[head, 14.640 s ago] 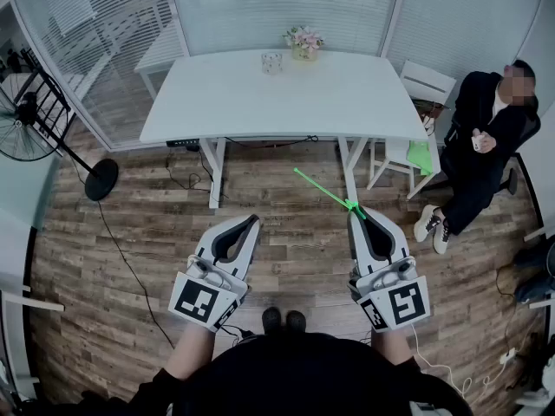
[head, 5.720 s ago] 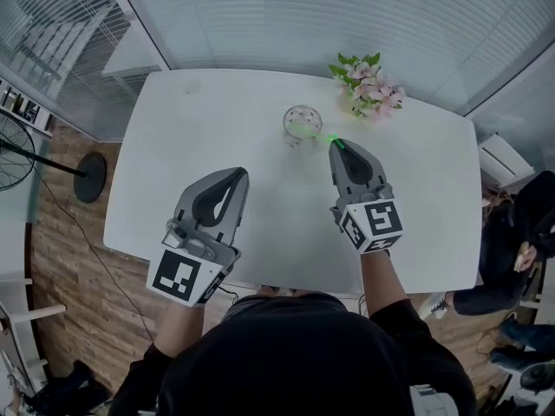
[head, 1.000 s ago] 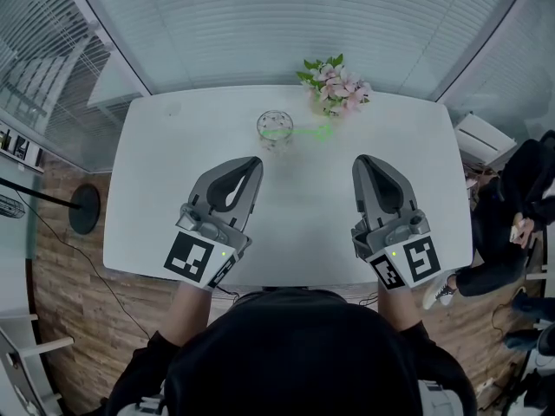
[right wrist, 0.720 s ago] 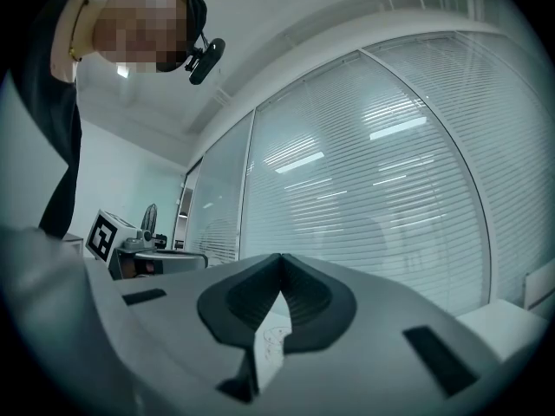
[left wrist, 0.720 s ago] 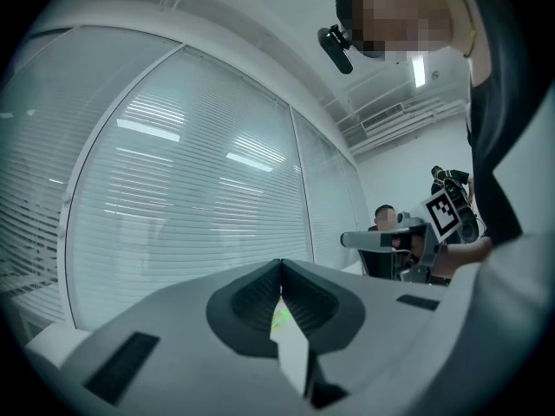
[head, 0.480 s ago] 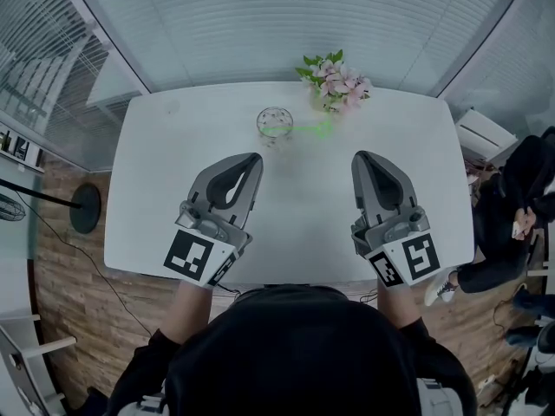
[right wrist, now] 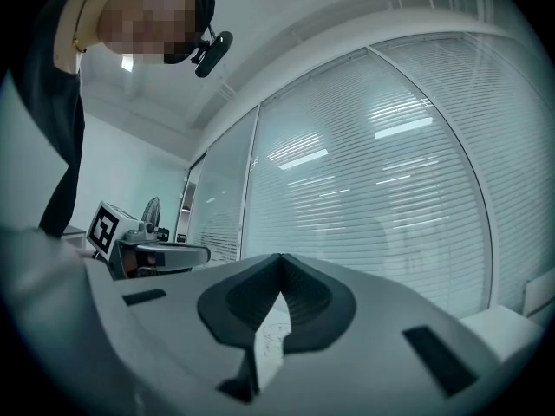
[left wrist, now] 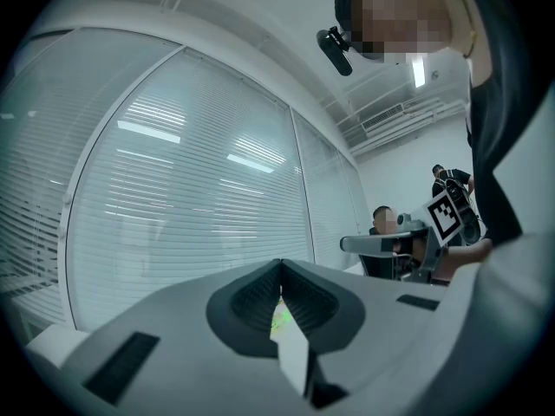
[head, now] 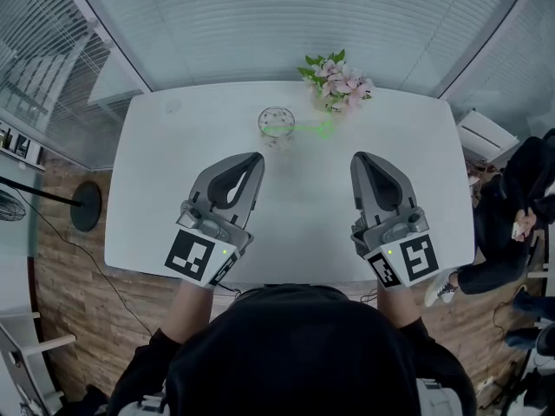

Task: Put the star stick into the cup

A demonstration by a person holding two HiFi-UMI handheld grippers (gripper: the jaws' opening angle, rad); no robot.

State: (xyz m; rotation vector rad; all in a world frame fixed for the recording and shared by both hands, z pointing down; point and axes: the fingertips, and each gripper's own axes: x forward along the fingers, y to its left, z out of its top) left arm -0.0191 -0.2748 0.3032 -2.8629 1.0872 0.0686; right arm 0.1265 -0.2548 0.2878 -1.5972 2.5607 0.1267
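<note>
Head view: white tabletop (head: 173, 189) with a clear glass cup (head: 276, 121) toward its far edge. A pot of pink flowers (head: 338, 81) stands just right of and behind the cup.

Star stick (head: 303, 129): green. The shaft lies across the cup mouth and runs out over the right rim. The star end sits outside the glass, near the flowers. Cannot tell whether the star touches the tabletop.

Left gripper (head: 253, 159): over the near half of the tabletop, pointing toward the cup and well short of it. In the left gripper view its fingers (left wrist: 251, 297) meet at the tips. They are closed with nothing between them. A green glint shows through the slit below the tips.

Right gripper (head: 361, 159): level with the left one, apart from it, also well clear of the cup. In the right gripper view its fingers (right wrist: 308, 297) are pressed together and empty. A faint glass outline shows through the slit beneath.

Each gripper view catches the other gripper off to the side, in front of window blinds (right wrist: 381, 198).

Surroundings: wood floor (head: 69, 293), a round fan base (head: 85, 206) at left, and a seated person (head: 520, 206) at right.
</note>
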